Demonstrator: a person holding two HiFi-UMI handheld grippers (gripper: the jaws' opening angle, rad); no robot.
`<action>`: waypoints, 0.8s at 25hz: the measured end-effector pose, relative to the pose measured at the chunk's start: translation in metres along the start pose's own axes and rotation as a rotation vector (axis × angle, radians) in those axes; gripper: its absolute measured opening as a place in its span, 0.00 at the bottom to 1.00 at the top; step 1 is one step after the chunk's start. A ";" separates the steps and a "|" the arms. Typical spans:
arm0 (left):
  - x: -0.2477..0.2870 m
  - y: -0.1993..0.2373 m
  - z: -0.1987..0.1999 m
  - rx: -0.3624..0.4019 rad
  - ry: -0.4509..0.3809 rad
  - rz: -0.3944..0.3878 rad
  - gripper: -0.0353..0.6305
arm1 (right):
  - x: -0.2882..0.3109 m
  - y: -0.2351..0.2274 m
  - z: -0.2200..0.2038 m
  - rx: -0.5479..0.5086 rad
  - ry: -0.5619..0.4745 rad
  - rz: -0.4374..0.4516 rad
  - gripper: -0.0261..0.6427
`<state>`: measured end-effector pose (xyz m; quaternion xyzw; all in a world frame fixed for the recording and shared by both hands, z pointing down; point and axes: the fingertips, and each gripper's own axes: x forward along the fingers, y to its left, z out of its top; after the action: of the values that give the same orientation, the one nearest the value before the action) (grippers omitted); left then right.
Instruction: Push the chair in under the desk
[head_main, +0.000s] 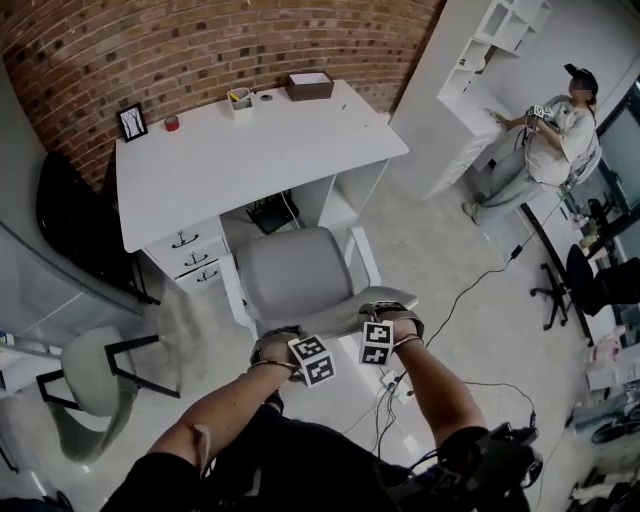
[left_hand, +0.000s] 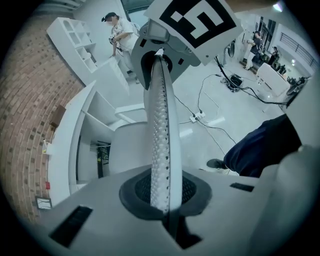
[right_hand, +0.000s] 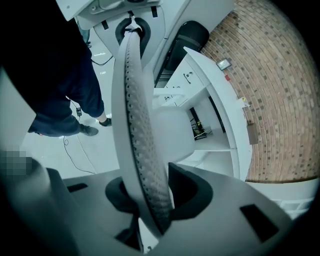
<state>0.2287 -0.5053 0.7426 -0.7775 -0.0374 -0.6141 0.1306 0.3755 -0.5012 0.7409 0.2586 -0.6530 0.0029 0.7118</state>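
Grey chair, head view: the soft grey chair with white arms (head_main: 298, 272) stands just ahead of both tools, between them and the long white desk (head_main: 250, 150). Its front comes about to the desk's edge. Most of it is out on the floor.
Left tool, head view: the left gripper (head_main: 308, 357) sits at the left end of the chair's back edge.
Right tool, head view: the right gripper (head_main: 377, 341) sits at the right end of that edge. Both are about as near to the chair.
Way to push: I think straight ahead, along the chair's back-to-front line, into the gap beside the drawers (head_main: 190, 255).
Left gripper view: the jaws are pressed tight together with nothing between them. The chair (left_hand: 127, 150) lies past the tips, and the desk (left_hand: 65, 145) is beyond it.
Right gripper view: the jaws look a little apart and bent, and they hold nothing. The chair (right_hand: 172, 135) is ahead, with the desk (right_hand: 220, 100) behind it.
Writing: no words can be read. The marker cubes (head_main: 376, 343) show only black and white squares. The small framed picture (head_main: 132, 121) is too tiny to read.
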 end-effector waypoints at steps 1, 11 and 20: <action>0.001 0.002 0.002 0.004 -0.012 -0.004 0.07 | 0.001 -0.003 -0.002 -0.003 0.000 -0.007 0.21; 0.006 0.048 0.002 0.007 -0.006 -0.028 0.07 | 0.015 -0.043 0.002 0.013 -0.001 -0.042 0.20; 0.012 0.063 0.027 -0.033 -0.016 0.011 0.07 | 0.024 -0.067 -0.017 -0.058 -0.027 -0.057 0.19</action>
<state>0.2707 -0.5607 0.7387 -0.7845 -0.0239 -0.6077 0.1209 0.4178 -0.5609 0.7391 0.2563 -0.6548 -0.0397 0.7099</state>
